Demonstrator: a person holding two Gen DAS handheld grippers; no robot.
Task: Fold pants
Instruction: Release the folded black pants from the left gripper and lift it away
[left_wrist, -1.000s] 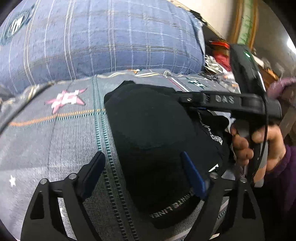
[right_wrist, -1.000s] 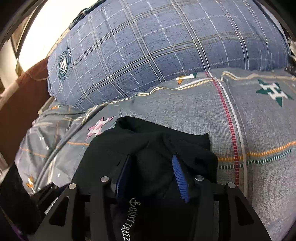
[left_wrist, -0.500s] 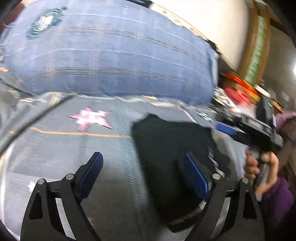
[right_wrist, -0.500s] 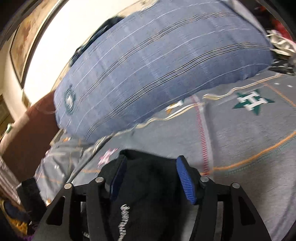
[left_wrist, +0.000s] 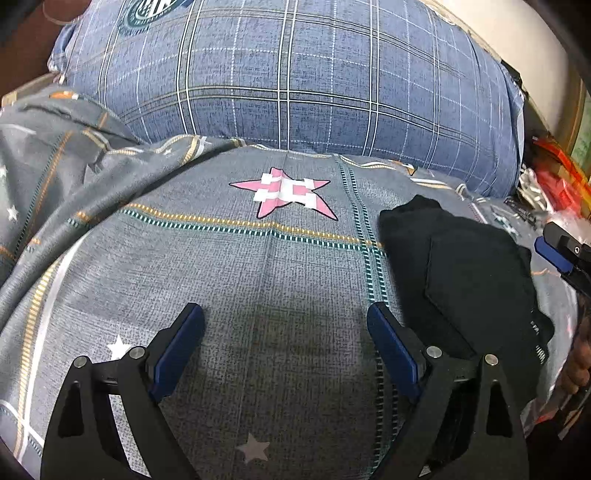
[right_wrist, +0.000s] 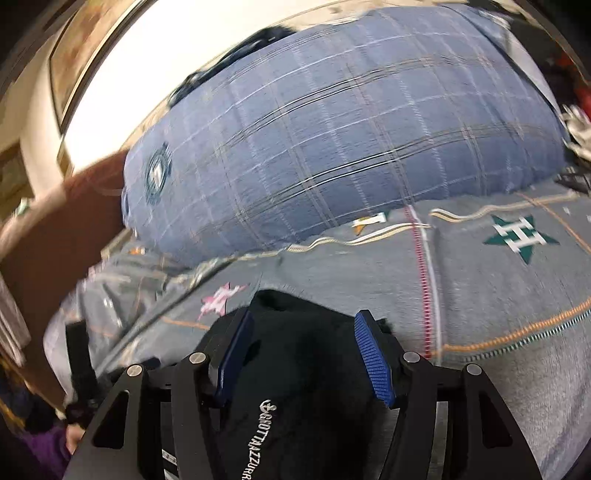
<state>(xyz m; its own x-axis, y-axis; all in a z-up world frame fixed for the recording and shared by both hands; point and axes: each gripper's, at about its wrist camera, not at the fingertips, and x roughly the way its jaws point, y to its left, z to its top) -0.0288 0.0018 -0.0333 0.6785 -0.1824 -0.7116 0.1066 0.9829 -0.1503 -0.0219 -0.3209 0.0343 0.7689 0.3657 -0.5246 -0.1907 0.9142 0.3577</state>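
A: Left wrist view. Left claw gapes wide, nothing between the pads, only bedsheet under it. Pants, black, already a compact bundle, lie on the bed off to the claw's right, clear of it. Right claw just shows at the far edge.

B: So the fold looks about done. How best to finish?

A: My guess: back both claws off without snagging cloth, so the bundle keeps its shape. Compared with a second ago, this claw has swung off the pants onto bare sheet; before, the bundle sat between its pads.

B: Right wrist view?

A: Blurred. Right claw hovers over the pants, pads apart and not pressing the cloth; white lettering shows low on the fabric. Pillow behind.

B: Change there?

A: A second ago the pads sat closer together, sunk in the fabric; now they stand wider and higher over it.
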